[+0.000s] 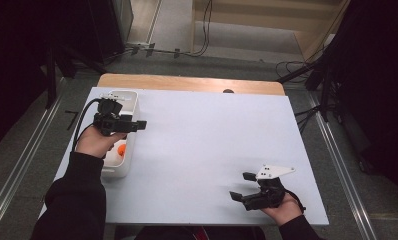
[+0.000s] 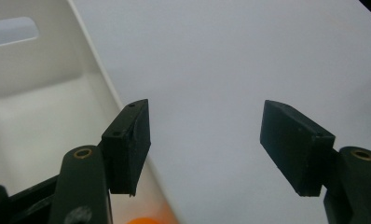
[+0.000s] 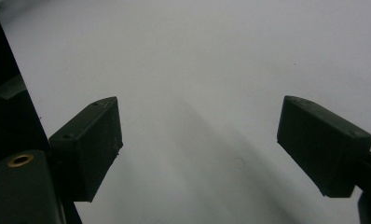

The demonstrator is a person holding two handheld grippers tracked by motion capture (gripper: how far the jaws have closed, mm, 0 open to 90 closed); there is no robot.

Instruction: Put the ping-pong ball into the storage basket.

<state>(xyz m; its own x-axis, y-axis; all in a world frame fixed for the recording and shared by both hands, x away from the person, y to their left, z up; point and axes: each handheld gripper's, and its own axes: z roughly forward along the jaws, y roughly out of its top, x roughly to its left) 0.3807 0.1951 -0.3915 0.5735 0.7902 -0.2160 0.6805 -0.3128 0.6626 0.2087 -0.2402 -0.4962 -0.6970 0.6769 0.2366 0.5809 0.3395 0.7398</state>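
Jaws above orange ball (image 2: pixel 144 220).

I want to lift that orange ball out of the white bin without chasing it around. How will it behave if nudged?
The orange ball looks round and smooth, so it would probably roll at a nudge. The white bin walls should stop it. It looks small, so likely light and apt to slip from a pinch.
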